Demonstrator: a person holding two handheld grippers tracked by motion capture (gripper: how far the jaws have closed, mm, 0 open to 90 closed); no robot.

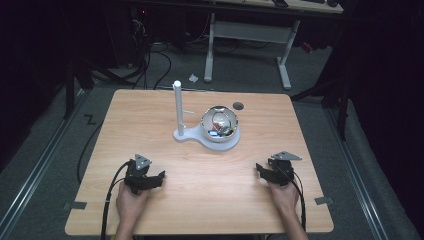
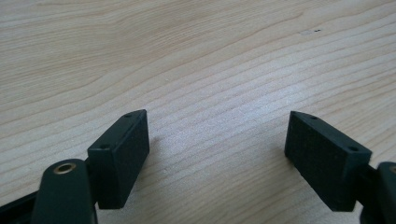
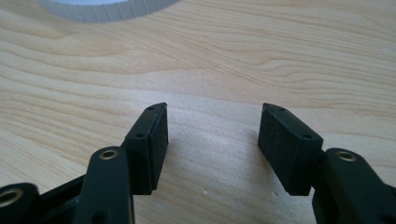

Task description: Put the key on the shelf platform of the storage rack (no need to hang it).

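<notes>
Spread fingers (image 3: 159, 135) over bare wood, high view adds bowl (image 1: 219, 124), post (image 1: 177, 107)

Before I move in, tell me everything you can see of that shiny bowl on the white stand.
The shiny bowl looks like polished metal, round and mirror-bright, tipped so its open mouth faces the camera. Small items sit inside, blue and red among them, too small to identify. It rests on the round end of a white stand, whose upright white post rises at the bowl's left. The stand sits near the middle of the wooden table, toward its far side. Nothing else touches the bowl; both grippers are well short of it.
</notes>
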